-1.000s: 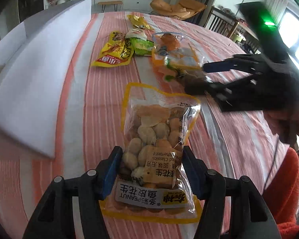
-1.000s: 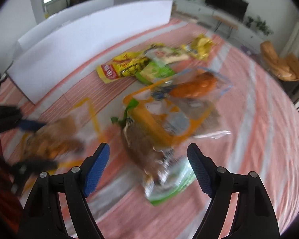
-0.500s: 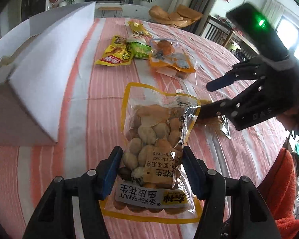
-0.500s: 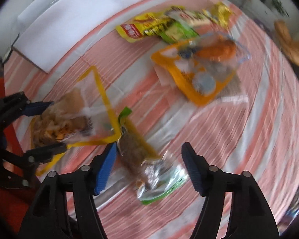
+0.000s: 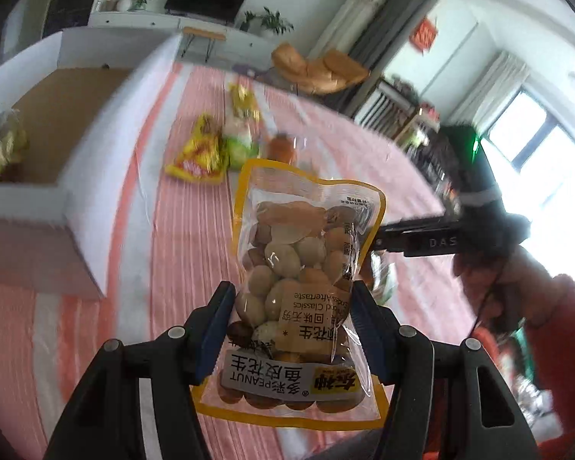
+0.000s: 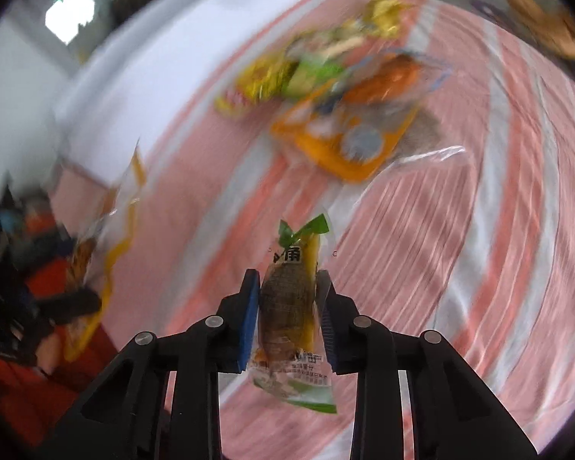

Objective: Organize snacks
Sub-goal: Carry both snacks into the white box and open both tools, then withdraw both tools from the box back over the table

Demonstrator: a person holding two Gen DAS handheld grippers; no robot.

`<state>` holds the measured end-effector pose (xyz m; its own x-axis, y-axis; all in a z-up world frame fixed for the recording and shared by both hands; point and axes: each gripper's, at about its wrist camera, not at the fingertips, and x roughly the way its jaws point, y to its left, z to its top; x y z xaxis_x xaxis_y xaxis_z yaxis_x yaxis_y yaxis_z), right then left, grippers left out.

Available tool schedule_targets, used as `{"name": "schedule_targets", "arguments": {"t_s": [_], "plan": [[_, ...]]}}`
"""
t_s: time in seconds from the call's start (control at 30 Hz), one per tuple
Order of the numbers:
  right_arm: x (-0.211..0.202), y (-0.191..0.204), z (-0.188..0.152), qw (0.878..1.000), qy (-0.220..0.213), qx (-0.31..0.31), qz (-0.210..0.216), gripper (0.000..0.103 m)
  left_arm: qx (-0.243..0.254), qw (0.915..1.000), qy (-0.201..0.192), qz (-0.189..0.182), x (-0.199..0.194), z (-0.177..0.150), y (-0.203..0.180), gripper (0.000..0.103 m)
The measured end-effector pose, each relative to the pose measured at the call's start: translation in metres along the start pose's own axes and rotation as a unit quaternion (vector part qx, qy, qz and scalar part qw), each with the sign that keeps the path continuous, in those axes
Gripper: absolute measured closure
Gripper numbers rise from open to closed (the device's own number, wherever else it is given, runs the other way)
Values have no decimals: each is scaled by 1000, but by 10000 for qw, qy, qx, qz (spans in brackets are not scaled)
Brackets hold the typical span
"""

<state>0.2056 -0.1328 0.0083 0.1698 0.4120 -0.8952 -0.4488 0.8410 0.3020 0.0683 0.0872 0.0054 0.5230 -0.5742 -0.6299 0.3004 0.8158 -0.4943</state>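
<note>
My left gripper (image 5: 291, 306) is shut on a clear, yellow-edged peanut bag (image 5: 303, 253), held upright above the striped table. In the blurred right wrist view the same peanut bag (image 6: 107, 222) hangs at the left. My right gripper (image 6: 287, 291) is shut on a small green-and-yellow snack packet (image 6: 299, 245), its pads pressing both sides, and the packet is off the cloth. From the left wrist view the right gripper (image 5: 421, 237) shows as a black arm behind the peanut bag, its tips hidden.
A white open box (image 5: 76, 176) stands at the left with a yellow packet (image 5: 0, 145) inside. Several snack bags (image 5: 199, 153) lie further along the pink striped tablecloth (image 5: 188, 237), among them an orange-edged bag (image 6: 349, 130). A person's hand and red sleeve (image 5: 548, 306) are at the right.
The left gripper has lifted the peanut bag off the table and tilted up, bringing the box's inside into view. The right gripper has closed on the small packet and raised it.
</note>
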Motion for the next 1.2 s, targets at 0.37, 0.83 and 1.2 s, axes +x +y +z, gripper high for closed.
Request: {"name": "schedule_targets", "arguments": {"t_s": [0.37,0.83,1.2], "plan": [[-43,42,82,9666,-1287,1215,1856,73,-857,9865,-1143,801,-90,78,87,43],[4,172,154,9648,-1755,731,1816,37,-1441,9426,-1753,2451,-106,101,151,3],[4,34,3,9606,-2204,-299,-1667,36,160,9895,-1063,968,-37,54,-3,3]]}}
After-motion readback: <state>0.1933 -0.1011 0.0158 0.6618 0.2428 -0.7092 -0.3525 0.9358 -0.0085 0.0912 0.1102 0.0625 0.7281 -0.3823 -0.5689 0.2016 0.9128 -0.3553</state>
